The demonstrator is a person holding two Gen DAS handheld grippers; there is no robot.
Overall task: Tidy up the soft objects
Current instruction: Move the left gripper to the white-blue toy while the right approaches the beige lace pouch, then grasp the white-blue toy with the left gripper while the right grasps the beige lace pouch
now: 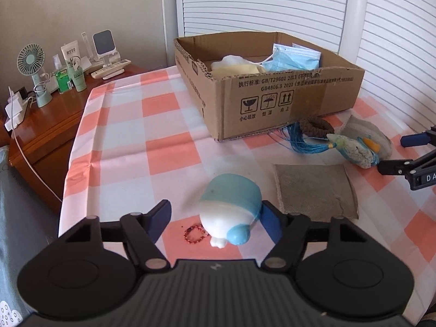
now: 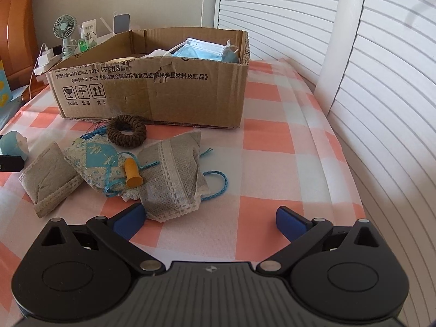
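Soft things lie scattered on the checked tablecloth (image 1: 163,125) in front of the cardboard box (image 1: 272,92). Between my left gripper (image 1: 215,219) fingers lies a squishy toy (image 1: 229,207), blue on top and white below, with a small red bead loop (image 1: 194,235) on the cloth just beside it. My right-hand pad (image 1: 269,222) touches the toy's side; the left-hand pad stands apart from it with cloth showing between, so the jaws are open around the toy and not clamped on it.

My right gripper (image 2: 211,219) is spread wide over bare cloth. Its left-hand pad (image 2: 129,218) sits just beside the lower edge of a grey lace-trimmed sachet (image 2: 174,179), and nothing lies between the fingers.

Leaning on that sachet is a blue patterned pouch (image 2: 100,163) with an orange finger cot (image 2: 132,174) on it and blue cord trailing around. A second grey sachet (image 2: 47,179) lies to its left. A brown hair scrunchie (image 2: 126,130) rests near the box's front wall, with a blue tassel (image 1: 302,139) beside it.

Inside the box lie blue face masks (image 1: 294,57) and some pale cloth (image 1: 234,66).
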